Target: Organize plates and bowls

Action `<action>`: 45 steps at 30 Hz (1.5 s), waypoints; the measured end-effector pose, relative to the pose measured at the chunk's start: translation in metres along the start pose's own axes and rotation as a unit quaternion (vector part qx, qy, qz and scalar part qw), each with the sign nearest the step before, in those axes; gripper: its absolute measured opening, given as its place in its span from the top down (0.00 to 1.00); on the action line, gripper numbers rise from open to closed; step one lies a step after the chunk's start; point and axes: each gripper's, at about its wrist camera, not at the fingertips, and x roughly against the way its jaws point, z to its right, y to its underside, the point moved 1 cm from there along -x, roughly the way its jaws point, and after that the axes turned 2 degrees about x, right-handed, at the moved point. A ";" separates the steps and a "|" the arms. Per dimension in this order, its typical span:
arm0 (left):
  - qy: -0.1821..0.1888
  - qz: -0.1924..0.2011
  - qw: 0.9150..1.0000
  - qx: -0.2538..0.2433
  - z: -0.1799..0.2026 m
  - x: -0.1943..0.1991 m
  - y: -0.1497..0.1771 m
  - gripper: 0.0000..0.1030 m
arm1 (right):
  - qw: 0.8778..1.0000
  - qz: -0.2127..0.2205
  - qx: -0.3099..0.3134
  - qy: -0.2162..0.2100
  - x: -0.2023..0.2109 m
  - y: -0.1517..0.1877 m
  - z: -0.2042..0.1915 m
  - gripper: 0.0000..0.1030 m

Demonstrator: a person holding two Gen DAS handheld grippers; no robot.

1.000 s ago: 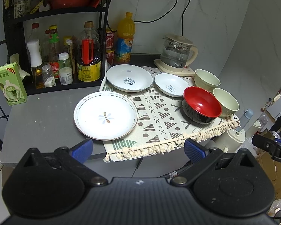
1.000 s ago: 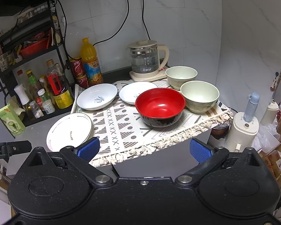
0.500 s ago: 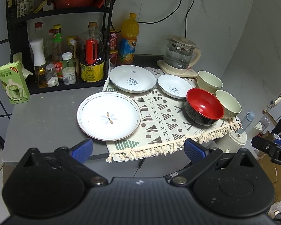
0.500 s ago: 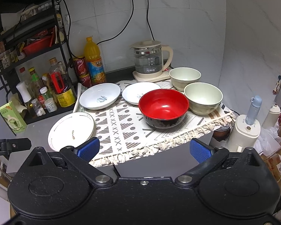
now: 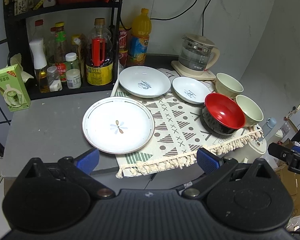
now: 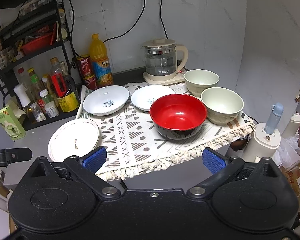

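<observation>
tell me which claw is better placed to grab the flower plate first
Left. The left claw is open with the flower plate just ahead of it; from the right claw it lies far off to the left.

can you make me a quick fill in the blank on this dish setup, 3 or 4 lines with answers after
1. The bowl with a black outside is ____ inside.
2. The number of pale green bowls, near one and far one, is ____.
3. The flower plate lies partly on the grey counter and partly on the patterned ____.
4. Both the left gripper and right gripper have jaws that are ____ and hold nothing.

Answers: red; two; cloth; open
</observation>
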 end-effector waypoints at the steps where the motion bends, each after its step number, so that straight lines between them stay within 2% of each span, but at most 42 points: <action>1: -0.001 -0.002 1.000 -0.003 0.000 -0.003 -0.002 0.01 | 1.000 -0.001 -0.001 -0.001 -0.003 -0.001 0.000 0.00; 11: 0.007 -0.020 1.000 -0.013 0.006 -0.035 -0.027 0.01 | 1.000 -0.012 -0.010 0.009 -0.029 -0.017 -0.001 0.00; 14: 0.008 -0.030 0.999 -0.008 0.006 -0.049 -0.037 0.01 | 1.000 -0.019 -0.013 -0.002 -0.039 -0.024 0.001 0.00; 20: 0.016 -0.039 0.999 -0.010 0.005 -0.076 -0.061 0.01 | 0.999 -0.031 -0.022 0.012 -0.062 -0.041 0.007 0.00; 32: 0.034 -0.054 0.998 -0.029 0.008 -0.138 -0.106 0.01 | 0.998 -0.029 -0.040 0.035 -0.112 -0.069 0.016 0.00; 45: 0.044 -0.084 0.994 -0.048 0.036 -0.177 -0.132 0.01 | 0.995 -0.047 -0.070 0.061 -0.137 -0.083 0.045 0.00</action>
